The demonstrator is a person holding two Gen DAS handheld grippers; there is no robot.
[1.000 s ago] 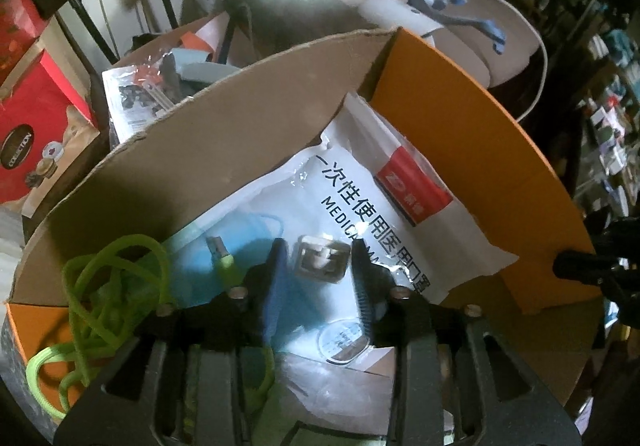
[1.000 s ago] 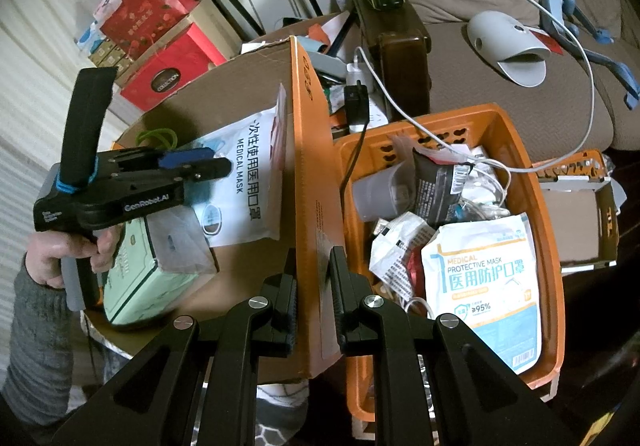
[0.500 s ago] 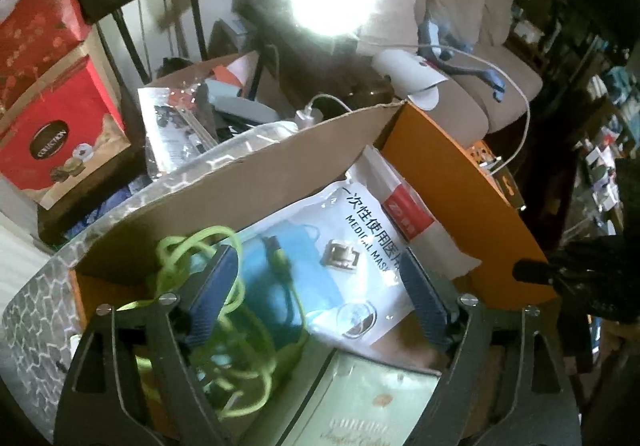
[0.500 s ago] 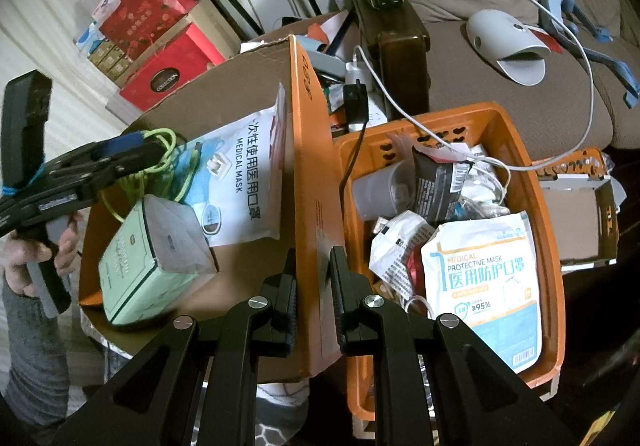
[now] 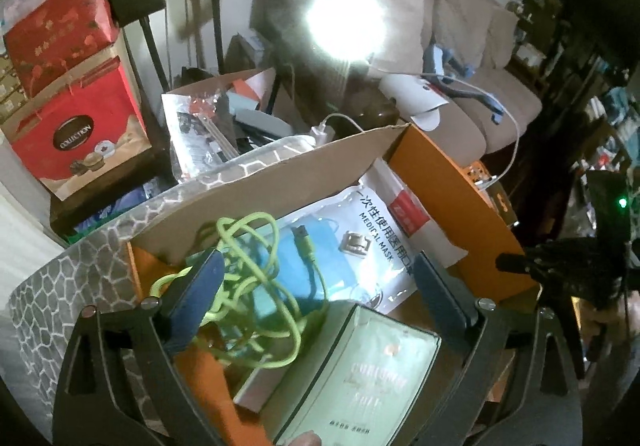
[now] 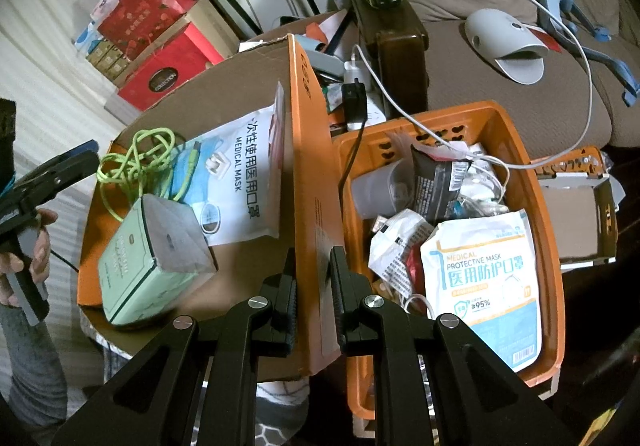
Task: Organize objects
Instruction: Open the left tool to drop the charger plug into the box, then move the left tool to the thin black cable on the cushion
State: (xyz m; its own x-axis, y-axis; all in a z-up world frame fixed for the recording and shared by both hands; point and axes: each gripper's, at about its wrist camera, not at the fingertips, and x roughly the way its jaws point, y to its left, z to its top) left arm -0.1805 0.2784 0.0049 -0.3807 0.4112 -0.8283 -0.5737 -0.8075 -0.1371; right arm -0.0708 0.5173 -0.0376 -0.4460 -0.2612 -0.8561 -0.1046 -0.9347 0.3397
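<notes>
Left wrist view: left gripper [image 5: 316, 286] spread wide above the cardboard box [image 5: 280, 174], jaws just opened, gripping nothing. Below, small white adapter [image 5: 356, 244] lying on the mask packet [image 5: 372, 234], green cable [image 5: 256, 274] at left, mint box [image 5: 360, 378] near.

Right wrist view: right gripper [image 6: 314, 302] clamped shut on the cardboard box's orange wall [image 6: 308, 150]. Orange basket [image 6: 548, 214] just right.
</notes>
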